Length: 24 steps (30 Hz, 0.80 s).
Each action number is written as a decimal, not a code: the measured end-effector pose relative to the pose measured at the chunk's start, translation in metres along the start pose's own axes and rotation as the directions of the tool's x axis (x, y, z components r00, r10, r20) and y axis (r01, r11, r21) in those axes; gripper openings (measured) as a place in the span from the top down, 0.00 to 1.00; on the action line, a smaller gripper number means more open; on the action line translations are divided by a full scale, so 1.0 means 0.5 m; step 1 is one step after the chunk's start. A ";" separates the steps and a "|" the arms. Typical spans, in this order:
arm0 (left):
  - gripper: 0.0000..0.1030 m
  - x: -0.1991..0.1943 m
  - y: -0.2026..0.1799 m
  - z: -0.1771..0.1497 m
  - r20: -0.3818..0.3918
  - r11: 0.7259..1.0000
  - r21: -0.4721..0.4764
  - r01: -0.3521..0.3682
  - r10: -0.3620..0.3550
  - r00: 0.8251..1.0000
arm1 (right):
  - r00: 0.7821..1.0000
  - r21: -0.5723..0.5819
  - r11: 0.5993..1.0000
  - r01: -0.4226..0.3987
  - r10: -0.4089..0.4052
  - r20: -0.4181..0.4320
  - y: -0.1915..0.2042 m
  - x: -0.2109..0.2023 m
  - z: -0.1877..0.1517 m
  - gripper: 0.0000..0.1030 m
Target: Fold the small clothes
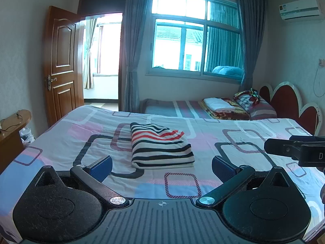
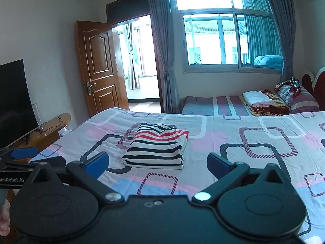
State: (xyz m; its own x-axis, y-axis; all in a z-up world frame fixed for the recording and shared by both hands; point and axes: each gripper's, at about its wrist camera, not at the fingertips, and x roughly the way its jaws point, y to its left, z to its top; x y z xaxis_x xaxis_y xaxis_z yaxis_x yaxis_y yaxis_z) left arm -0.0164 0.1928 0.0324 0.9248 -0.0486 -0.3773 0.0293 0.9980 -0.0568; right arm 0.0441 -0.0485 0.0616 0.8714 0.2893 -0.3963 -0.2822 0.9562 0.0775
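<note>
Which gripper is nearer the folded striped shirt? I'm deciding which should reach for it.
Left, narrowly, as far as I can judge. The left gripper faces the striped shirt head-on; the right gripper sits back, right.

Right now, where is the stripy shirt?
The stripy shirt lies folded on the bed, mid-picture in both views, just beyond the open left gripper.

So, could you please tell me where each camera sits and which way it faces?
Left wrist: sits on the left tongs, open, looking across the bed at the folded striped shirt; the right tongs show at the right edge.
Right wrist: sits on the right tongs, open, facing likewise; the left tongs show at left.
Shared: shirt, bed, window, door.
</note>
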 end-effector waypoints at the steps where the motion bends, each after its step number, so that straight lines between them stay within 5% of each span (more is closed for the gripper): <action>1: 0.00 -0.004 0.001 -0.002 0.002 1.000 0.000 0.000 0.000 1.000 | 1.000 -0.002 1.000 -0.002 0.002 0.000 0.002 0.001 0.000 0.01; 24: 0.00 -0.003 0.007 -0.004 -0.002 1.000 0.013 0.018 -0.018 1.000 | 1.000 -0.012 1.000 -0.001 0.001 -0.002 0.002 0.004 -0.004 0.01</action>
State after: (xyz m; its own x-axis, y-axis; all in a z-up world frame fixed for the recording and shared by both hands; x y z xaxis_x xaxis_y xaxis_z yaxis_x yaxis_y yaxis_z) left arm -0.0184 0.1963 0.0310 0.9234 -0.0664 -0.3781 0.0506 0.9974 -0.0516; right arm 0.0447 -0.0469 0.0592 0.8704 0.2900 -0.3978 -0.2877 0.9554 0.0668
